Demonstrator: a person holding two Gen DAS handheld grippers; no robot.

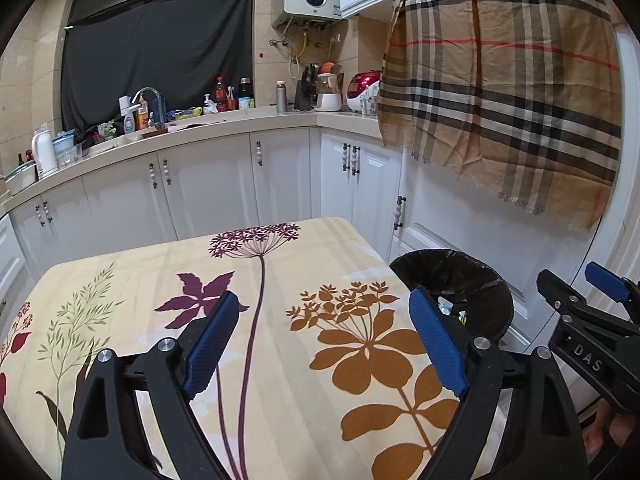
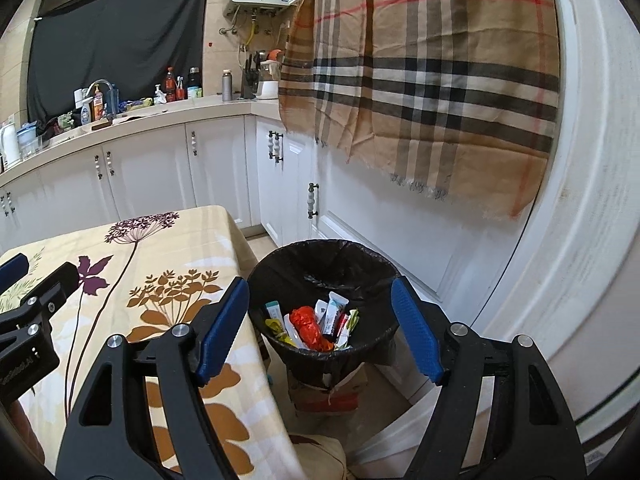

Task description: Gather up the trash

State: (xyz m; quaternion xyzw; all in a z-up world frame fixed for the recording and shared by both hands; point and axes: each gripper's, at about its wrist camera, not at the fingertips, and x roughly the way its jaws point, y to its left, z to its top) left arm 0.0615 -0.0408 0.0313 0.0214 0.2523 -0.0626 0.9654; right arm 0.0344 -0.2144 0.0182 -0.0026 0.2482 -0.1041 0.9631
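Right gripper (image 2: 320, 328) over trash bin (image 2: 372, 264), jaws spread, nothing held.
Bin, black-lined, holds wrappers and a red crumpled packet (image 2: 308, 322); floral tablecloth (image 2: 168, 256) edge just beside it, left.

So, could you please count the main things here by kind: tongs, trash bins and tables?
Tongs: 2, the left tongs and the right tongs, both open
Trash bin: 1
Table: 1
Total: 4

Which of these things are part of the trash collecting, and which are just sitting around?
Part of the job:
black-lined round trash bin
crumpled red wrapper and other packets inside it
left gripper, right gripper, jaws open, empty

Just around:
floral tablecloth
hanging tan plaid cloth
countertop bottles
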